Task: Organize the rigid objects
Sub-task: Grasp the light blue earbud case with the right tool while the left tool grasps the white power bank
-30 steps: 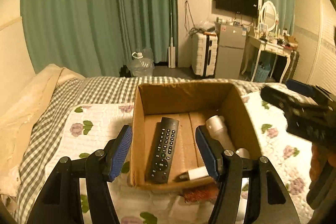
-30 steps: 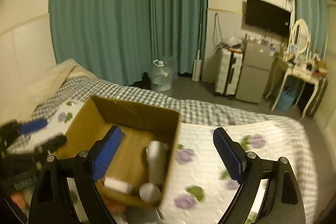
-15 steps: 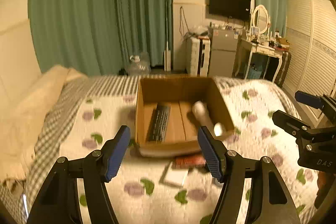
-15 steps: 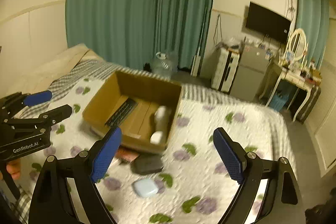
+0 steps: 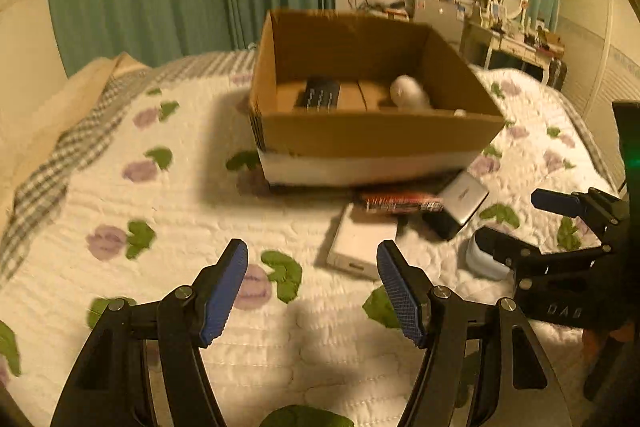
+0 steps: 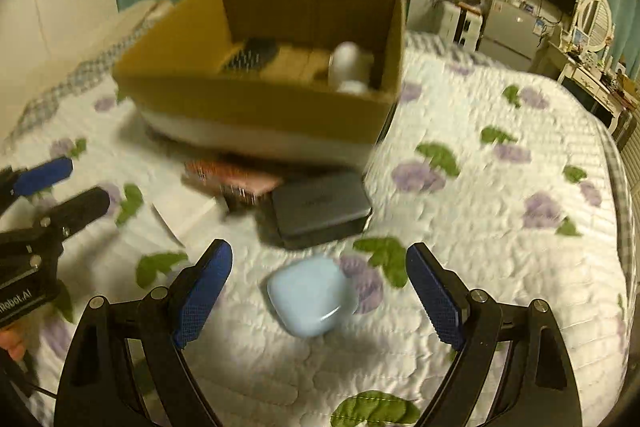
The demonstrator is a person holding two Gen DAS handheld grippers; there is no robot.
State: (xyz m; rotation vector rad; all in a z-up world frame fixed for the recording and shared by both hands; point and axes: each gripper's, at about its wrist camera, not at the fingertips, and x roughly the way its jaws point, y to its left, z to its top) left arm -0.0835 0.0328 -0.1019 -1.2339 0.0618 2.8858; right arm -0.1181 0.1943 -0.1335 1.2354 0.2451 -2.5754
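A cardboard box (image 5: 360, 135) (image 6: 256, 115) stands on the quilted bed and holds a black remote (image 5: 322, 94) and a white cylinder (image 5: 408, 95). In front of it lie a white flat box (image 5: 360, 247), a red-printed packet (image 5: 400, 203), a grey case (image 6: 320, 207) (image 5: 460, 199) and a pale blue case (image 6: 308, 295). My left gripper (image 5: 312, 291) is open and empty, low over the quilt before the white box. My right gripper (image 6: 320, 291) is open, its fingers either side of the pale blue case.
The floral quilt (image 5: 160, 227) covers the bed, with a checked blanket (image 5: 60, 155) at the left edge. Green curtains, a TV, a fridge and a dressing table (image 5: 520, 43) stand beyond the bed.
Both grippers pulled back from over the box and dropped low toward the quilt. The loose items in front of the box came into view. The right gripper now straddles the blue case.
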